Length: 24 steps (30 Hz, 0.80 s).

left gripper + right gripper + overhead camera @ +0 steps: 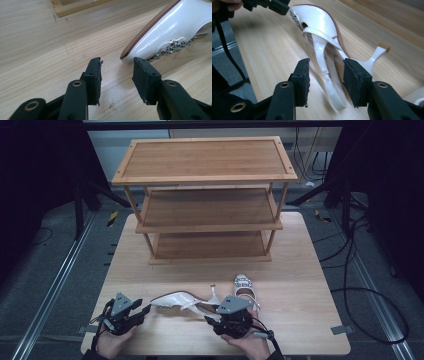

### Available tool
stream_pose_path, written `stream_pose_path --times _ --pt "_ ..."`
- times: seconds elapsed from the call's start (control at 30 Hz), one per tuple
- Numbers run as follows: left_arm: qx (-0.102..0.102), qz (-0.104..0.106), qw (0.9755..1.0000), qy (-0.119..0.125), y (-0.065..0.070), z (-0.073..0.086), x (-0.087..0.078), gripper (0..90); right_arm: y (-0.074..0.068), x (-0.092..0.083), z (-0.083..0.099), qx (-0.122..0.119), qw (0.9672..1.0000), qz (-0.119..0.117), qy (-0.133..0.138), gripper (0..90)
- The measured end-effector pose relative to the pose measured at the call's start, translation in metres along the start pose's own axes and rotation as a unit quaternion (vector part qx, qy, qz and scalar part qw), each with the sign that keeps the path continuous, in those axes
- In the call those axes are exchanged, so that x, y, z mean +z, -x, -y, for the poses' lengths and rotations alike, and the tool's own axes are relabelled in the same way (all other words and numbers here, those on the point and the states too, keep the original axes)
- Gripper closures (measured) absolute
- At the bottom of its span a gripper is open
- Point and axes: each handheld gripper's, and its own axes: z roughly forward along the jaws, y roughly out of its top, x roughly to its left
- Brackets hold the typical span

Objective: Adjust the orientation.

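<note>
A: Which step is it now, in your opinion?

B: I think it is the approach before a grasp. One white high-heeled shoe (177,301) lies on its side on the desk (300,285), near the front edge, between the two hands. The second white shoe (245,287) stands just behind the right hand-held gripper (214,321), and the wooden shoe rack (205,200) waits at the back of the desk with free shelves.

A: And do the grippers hold something?

B: No, not yet. The left hand-held gripper (117,72) has its jaws wide apart, with nothing between them; the pointed toe (127,55) of the lying shoe is just in front of the right-hand pad. The right hand-held gripper (325,80) is partly open, and the loose strap (329,82) of the shoe passes between its pads, but they do not press on it.

A: What does the next move need?

B: Probably the right one must close on the strap or the heel part, and the left one must go forward around the toe. The patent surface looks slippery, so a firm and even grip from both sides is wise before lifting to the rack.
</note>
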Motion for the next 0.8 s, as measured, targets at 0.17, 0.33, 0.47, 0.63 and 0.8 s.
stream_pose_path --times 0.17,0.33,0.47,0.63,0.8 --pt "0.003 0.004 1.0 0.003 0.0 -0.001 0.002 58.7 -0.008 0.01 0.013 0.041 0.9982 0.042 -0.012 54.0" --pt "0.004 0.006 1.0 0.005 -0.001 -0.001 0.002 59.9 -0.017 0.019 0.017 0.046 0.9963 0.06 -0.04 54.0" --pt "0.001 0.008 1.0 0.004 -0.001 -0.001 0.002 60.1 -0.02 0.028 0.019 0.047 0.9937 0.086 -0.053 55.0" --pt "0.003 0.009 0.9999 0.003 -0.001 -0.001 0.002 60.4 -0.02 0.033 0.019 0.038 0.9911 0.116 -0.053 56.5" --pt "0.003 0.01 0.9999 0.004 -0.001 0.0 0.001 61.0 -0.019 0.035 0.019 0.025 0.9912 0.12 -0.05 55.4"
